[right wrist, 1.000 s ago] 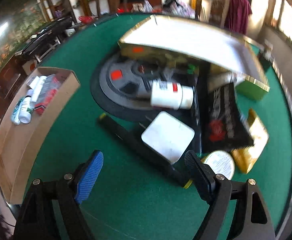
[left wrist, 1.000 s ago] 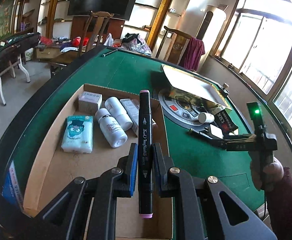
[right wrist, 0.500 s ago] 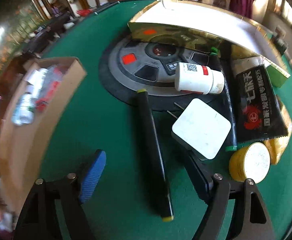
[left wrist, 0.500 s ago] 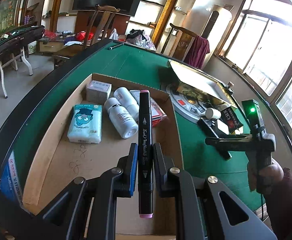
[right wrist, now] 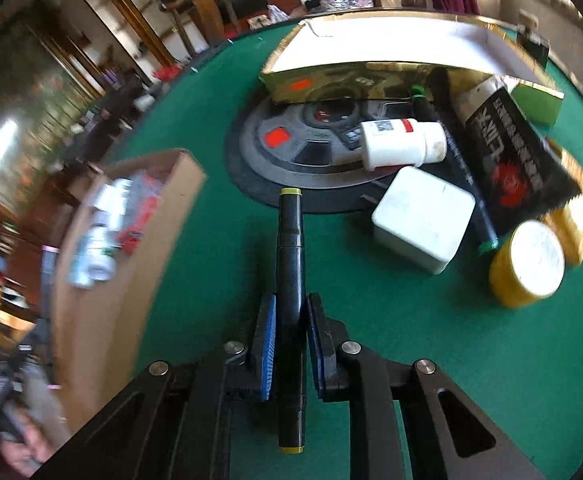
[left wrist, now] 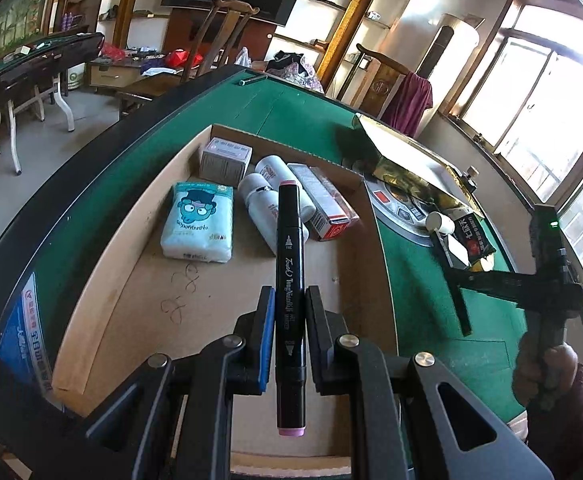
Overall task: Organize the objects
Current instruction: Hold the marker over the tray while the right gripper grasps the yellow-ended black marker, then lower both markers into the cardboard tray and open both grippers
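My left gripper is shut on a black marker with pink ends and holds it over the cardboard box. The box holds a tissue pack, white bottles, a small grey carton and a red-and-white carton. My right gripper is shut on a black marker with yellow ends on the green felt. In the left wrist view the right gripper shows at the right with that marker.
A white bottle, a white square case, a yellow tin, a black packet and a green-ended marker lie right of my right gripper. A gold box stands behind the table's round console.
My right gripper has moved over the yellow-ended marker and shut on it. My left gripper has moved further over the box, still holding the pink-ended marker.
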The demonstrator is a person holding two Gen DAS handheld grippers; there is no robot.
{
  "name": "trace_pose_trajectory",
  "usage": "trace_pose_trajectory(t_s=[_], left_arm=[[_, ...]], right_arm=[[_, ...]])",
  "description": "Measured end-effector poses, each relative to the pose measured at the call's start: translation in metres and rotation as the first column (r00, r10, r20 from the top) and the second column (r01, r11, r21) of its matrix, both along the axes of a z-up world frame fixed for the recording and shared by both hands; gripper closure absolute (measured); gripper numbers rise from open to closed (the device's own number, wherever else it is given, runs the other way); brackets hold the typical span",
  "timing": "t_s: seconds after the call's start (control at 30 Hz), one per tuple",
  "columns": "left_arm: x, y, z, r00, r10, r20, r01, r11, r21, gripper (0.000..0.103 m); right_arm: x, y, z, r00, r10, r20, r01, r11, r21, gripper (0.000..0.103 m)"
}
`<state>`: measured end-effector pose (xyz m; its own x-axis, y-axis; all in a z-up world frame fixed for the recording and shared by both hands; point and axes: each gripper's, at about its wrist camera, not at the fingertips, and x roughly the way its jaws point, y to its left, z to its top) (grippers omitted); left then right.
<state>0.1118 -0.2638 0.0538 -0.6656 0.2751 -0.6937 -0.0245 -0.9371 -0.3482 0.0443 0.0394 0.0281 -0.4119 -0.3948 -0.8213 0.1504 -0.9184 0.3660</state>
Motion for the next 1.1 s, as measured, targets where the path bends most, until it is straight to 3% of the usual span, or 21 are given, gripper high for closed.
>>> trace_pose_trajectory(t_s=[0.3, 0.53, 0.77, 1.07, 1.1], left_arm=[[-0.001, 0.01, -0.009, 0.999, 0.006, 0.052, -0.005, 0.999, -0.037, 0.088], [-0.017, 0.011, -0.017, 0.994, 0.025, 0.109, -0.017, 0.997, -0.08, 0.088], [-0.036, 0.006, -0.029, 0.986, 0.055, 0.159, -0.038, 0.993, -0.111, 0.088], [-0.035, -0.004, -0.035, 0.984, 0.069, 0.164, -0.062, 0.997, -0.048, 0.088], [-0.034, -0.005, -0.033, 0.984, 0.075, 0.161, -0.068, 0.997, -0.046, 0.081]], right_arm=[[0.027, -0.037, 0.039, 0.99, 0.12, -0.07, -0.129, 0.981, -0.147, 0.086], [0.027, -0.098, 0.046, 0.971, 0.24, -0.012, -0.234, 0.934, -0.271, 0.086], [0.011, -0.165, 0.021, 0.966, 0.256, 0.046, -0.247, 0.958, -0.143, 0.086], [-0.004, -0.182, -0.002, 0.974, 0.208, 0.091, -0.207, 0.978, -0.02, 0.085], [-0.005, -0.182, -0.002, 0.974, 0.206, 0.09, -0.206, 0.978, -0.013, 0.085]])
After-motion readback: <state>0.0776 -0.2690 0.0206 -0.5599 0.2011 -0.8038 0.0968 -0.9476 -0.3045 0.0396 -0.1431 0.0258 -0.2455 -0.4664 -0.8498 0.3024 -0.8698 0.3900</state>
